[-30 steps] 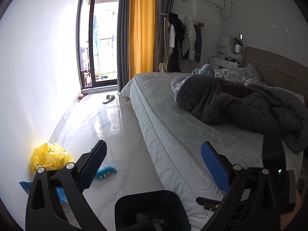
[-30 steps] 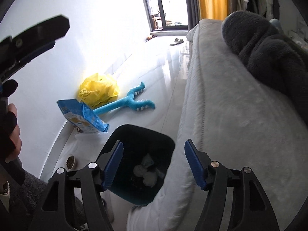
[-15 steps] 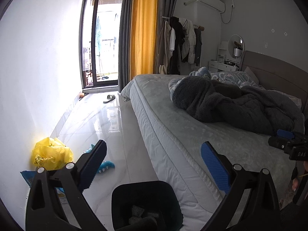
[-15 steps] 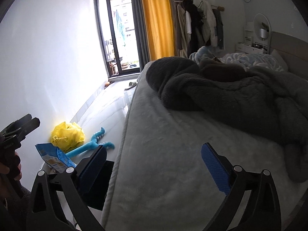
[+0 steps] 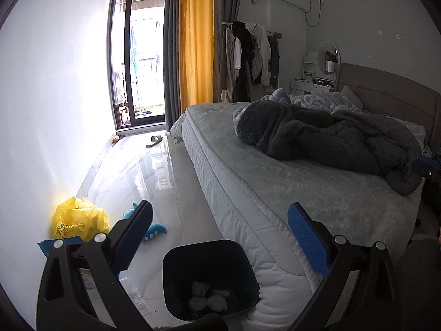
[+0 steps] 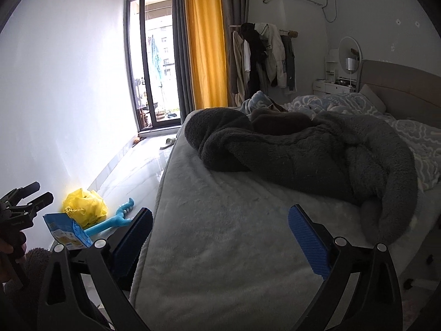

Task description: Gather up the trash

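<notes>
A black trash bin point(image 5: 176, 270) stands on the floor against the bed's foot corner, with several crumpled paper wads point(image 5: 209, 300) inside. My left gripper point(image 5: 220, 237) is open and empty above the bin. A crumpled yellow plastic bag point(image 5: 80, 218) and a blue snack packet point(image 6: 69, 230) lie by the left wall. My right gripper point(image 6: 220, 237) is open and empty over the grey bed point(image 6: 234, 242). The left gripper also shows at the left edge of the right wrist view point(image 6: 24, 201).
A blue toy point(image 6: 110, 222) lies on the white tiled floor point(image 5: 143, 182) near the yellow bag point(image 6: 84, 205). A dark fleece blanket point(image 6: 317, 157) is heaped on the bed. A slipper point(image 5: 154, 140) lies near the balcony door. Clothes hang on a rack point(image 5: 250, 55).
My right gripper has swung up from over the bin to level above the bed. My left gripper has shifted slightly, so the bin and its contents now show below it.
</notes>
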A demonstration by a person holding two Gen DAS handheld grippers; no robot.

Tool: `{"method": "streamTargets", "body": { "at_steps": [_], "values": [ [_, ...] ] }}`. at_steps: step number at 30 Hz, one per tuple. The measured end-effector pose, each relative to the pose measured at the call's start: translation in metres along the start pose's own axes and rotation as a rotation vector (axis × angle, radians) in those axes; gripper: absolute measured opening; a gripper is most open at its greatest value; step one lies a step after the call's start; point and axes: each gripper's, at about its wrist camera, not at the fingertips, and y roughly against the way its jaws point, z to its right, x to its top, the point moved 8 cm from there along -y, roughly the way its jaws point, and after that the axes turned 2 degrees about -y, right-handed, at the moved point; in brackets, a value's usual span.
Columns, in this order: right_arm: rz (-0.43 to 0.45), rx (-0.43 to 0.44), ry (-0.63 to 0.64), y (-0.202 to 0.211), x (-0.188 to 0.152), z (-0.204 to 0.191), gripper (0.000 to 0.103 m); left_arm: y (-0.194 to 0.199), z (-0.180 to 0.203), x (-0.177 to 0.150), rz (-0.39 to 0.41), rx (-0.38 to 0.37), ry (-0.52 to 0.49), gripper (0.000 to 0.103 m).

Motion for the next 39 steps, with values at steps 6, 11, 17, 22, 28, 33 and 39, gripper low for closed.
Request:
{"method": "streamTargets", "body": {
  "at_steps": [6,11,17,22,28,33,39],
  "values": [
    [-0.014,-0.008,-0.011,0.009,-0.017,0.01,0.1,0.008,0.007,-0.006,0.008,-0.002,0.01,0.1],
    [-0.017,0.03,0.001,0.016,-0.022,0.007,0.1,0.013,0.008,-0.012,0.001,0.0,0.011,0.1],
    [-0.011,0.071,0.013,0.018,-0.021,0.0,0.1,0.016,0.014,-0.015,0.008,0.014,-0.025,0.1],
    [-0.009,0.075,0.016,0.016,-0.021,-0.002,0.1,0.016,0.015,-0.016,0.007,0.013,-0.021,0.1],
    [-0.009,0.073,0.02,0.018,-0.021,-0.004,0.1,0.016,0.016,-0.017,0.004,0.011,-0.016,0.1],
    [-0.009,0.072,0.021,0.018,-0.022,-0.004,0.1,0.015,0.016,-0.017,0.002,0.01,-0.009,0.1],
    [-0.009,0.072,0.02,0.018,-0.022,-0.005,0.1,0.014,0.018,-0.019,-0.003,0.006,0.009,0.1]
  ]
}}
